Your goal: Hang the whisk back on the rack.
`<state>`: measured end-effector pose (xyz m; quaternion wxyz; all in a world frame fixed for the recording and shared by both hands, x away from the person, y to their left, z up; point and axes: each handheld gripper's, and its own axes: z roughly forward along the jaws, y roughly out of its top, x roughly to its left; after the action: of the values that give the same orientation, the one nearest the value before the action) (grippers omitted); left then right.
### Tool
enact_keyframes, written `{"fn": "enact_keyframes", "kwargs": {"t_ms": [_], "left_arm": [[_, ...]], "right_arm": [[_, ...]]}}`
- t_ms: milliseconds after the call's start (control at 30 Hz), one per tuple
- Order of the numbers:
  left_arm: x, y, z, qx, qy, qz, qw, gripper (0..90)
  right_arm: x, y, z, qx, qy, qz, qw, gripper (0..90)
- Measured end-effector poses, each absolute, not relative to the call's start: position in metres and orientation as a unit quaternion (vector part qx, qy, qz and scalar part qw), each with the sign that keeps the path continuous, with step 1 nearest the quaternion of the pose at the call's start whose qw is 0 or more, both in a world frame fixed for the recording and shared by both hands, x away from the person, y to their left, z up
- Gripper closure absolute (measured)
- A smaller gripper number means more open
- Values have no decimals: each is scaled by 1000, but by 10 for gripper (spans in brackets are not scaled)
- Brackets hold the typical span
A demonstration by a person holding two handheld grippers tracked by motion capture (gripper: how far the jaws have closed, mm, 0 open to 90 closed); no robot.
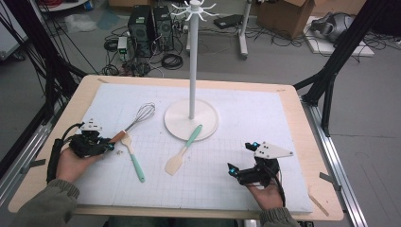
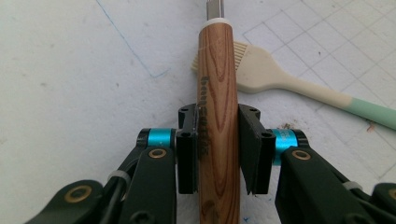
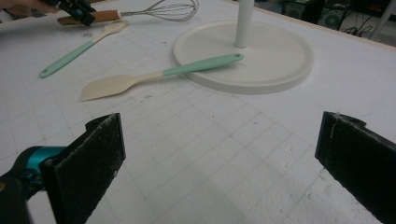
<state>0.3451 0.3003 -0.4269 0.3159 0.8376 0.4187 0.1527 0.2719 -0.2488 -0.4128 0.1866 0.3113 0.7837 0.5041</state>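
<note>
A whisk with a wooden handle [image 1: 119,136] and wire head [image 1: 145,113] lies at the left of the white mat. My left gripper [image 1: 109,144] is shut on that handle. In the left gripper view both black jaws press the wooden handle [image 2: 217,107] from either side, and my left gripper [image 2: 217,137] points along it. My right gripper [image 1: 242,156] rests low at the front right, open, with nothing between its wide-apart jaws [image 3: 219,154]. It faces the spatula [image 3: 154,77] and the whisk [image 3: 156,10] farther off.
A silicone brush with a mint handle [image 1: 135,161] lies just beside the whisk handle; its head [image 2: 259,70] nearly touches it. A cream spatula [image 1: 182,151] leans its mint handle on the round base [image 1: 208,126] of a white hook stand [image 1: 192,61]. Mat edges border a wooden tabletop [image 1: 309,142].
</note>
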Motion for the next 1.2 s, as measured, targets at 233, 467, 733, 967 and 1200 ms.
{"fn": "enact_keyframes", "kwargs": {"t_ms": [233,467,733,967,1200], "left_arm": [[350,303,-428,837,431,116,317,700],[358,296,-426,833,441,108,315,599],[358,292,-428,844,428,131,295,690],[355,290,-428,848,416,148,293,702],[350,292,-424,845,407,163,306,706]], "right_arm": [[272,-249,-413,312,784,503,187,3],[272,-249,-413,310,784,505,186,3],[272,-249,-412,309,782,507,187,3],[271,-249,-412,310,782,508,187,3],[271,-250,-412,310,782,508,187,3]]}}
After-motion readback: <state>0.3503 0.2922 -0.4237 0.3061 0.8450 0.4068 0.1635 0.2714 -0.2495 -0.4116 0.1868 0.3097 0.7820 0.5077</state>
